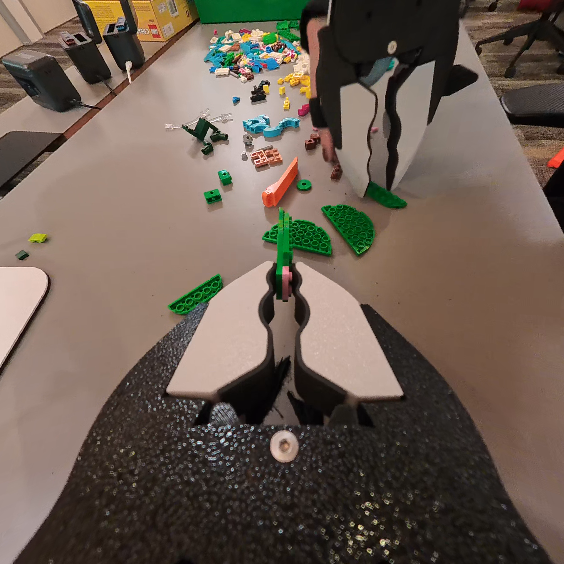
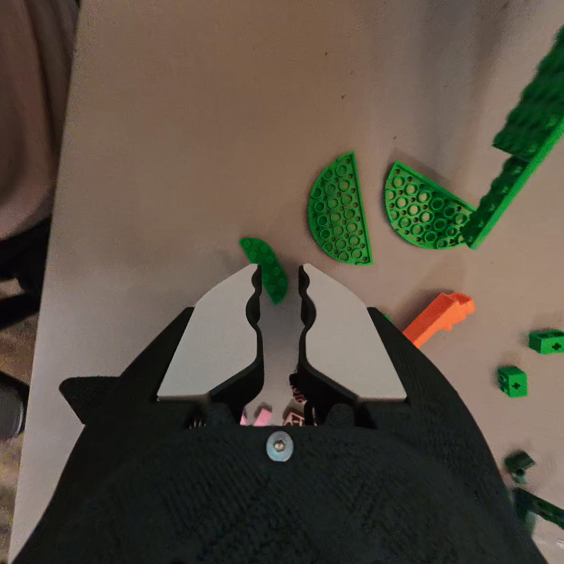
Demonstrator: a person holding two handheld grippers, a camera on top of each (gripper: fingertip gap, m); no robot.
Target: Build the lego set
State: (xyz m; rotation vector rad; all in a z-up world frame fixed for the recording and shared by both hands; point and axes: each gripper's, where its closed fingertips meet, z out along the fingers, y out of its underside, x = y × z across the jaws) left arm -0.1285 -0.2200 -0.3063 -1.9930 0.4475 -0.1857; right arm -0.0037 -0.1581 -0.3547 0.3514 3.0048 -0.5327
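My left gripper [image 1: 283, 271] is shut on a green plate assembly [image 1: 283, 241] with a pink piece, held on edge above the grey table [image 1: 122, 213]. The assembly also shows at the right of the right wrist view [image 2: 518, 152]. My right gripper [image 2: 279, 268] is open, tips down at the table. A small curved green plate [image 2: 268, 274] lies flat between its fingertips, against the left finger. From the left wrist view the right gripper [image 1: 377, 189] stands over that plate [image 1: 387, 198]. Two green half-round plates [image 2: 338, 210] [image 2: 424, 210] lie upside down nearby.
An orange brick separator [image 1: 280, 183], two small green bricks [image 1: 225, 177] [image 1: 212, 196] and another curved green plate [image 1: 197, 294] lie around. A pile of loose bricks [image 1: 256, 52] is at the far end. Black boxes [image 1: 39, 79] stand left. The table edge [image 2: 64, 183] runs close to my right gripper.
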